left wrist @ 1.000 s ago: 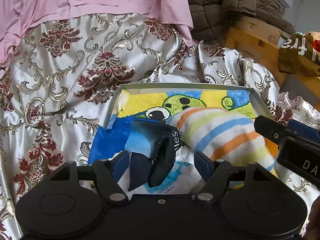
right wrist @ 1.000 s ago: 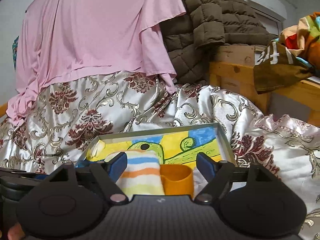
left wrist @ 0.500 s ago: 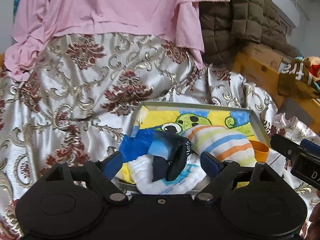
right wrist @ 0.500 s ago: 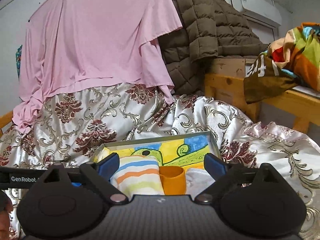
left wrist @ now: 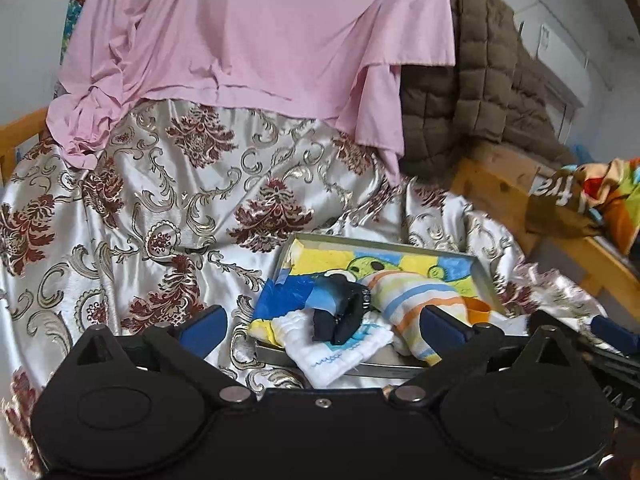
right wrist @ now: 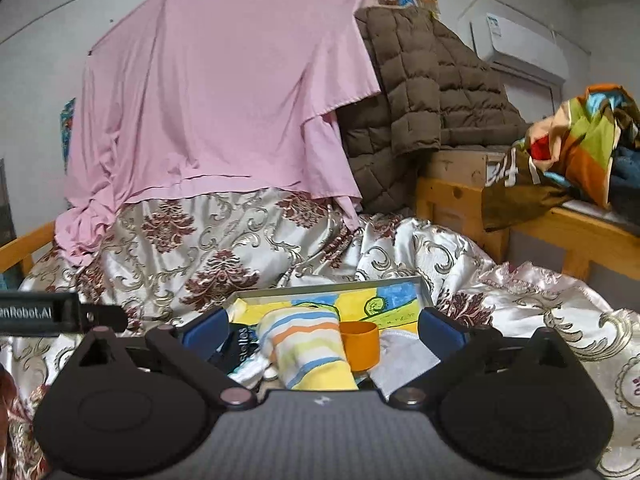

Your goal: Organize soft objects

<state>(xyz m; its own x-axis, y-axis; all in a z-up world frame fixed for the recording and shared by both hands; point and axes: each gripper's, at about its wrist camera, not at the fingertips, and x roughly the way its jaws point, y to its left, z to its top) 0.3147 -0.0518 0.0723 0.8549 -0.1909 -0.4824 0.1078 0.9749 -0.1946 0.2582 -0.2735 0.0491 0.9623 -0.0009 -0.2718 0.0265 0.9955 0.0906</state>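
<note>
A grey tray (left wrist: pixel 384 242) with a cartoon-print liner lies on the patterned satin cover. In it are a striped rolled towel (left wrist: pixel 416 300), a black-and-blue sock bundle (left wrist: pixel 340 308), a white cloth (left wrist: pixel 340 356) hanging over the front rim, and an orange cup (left wrist: pixel 478 306). My left gripper (left wrist: pixel 322 326) is open and empty, held back from the tray's front. In the right wrist view the tray (right wrist: pixel 328 289), striped towel (right wrist: pixel 308 348), orange cup (right wrist: pixel 360 344) and a white cloth (right wrist: pixel 404 356) show. My right gripper (right wrist: pixel 322 326) is open and empty above them.
A pink sheet (right wrist: pixel 216 100) and a brown quilted jacket (right wrist: pixel 420 92) hang behind. A wooden bed frame (right wrist: pixel 568 232) with a colourful blanket (right wrist: pixel 568 148) stands at the right. The satin cover (left wrist: pixel 160 216) spreads to the left.
Both grippers have pulled back and risen from the tray, so it looks smaller and lower. Both jaws have opened wider. The items in the tray have not moved.
</note>
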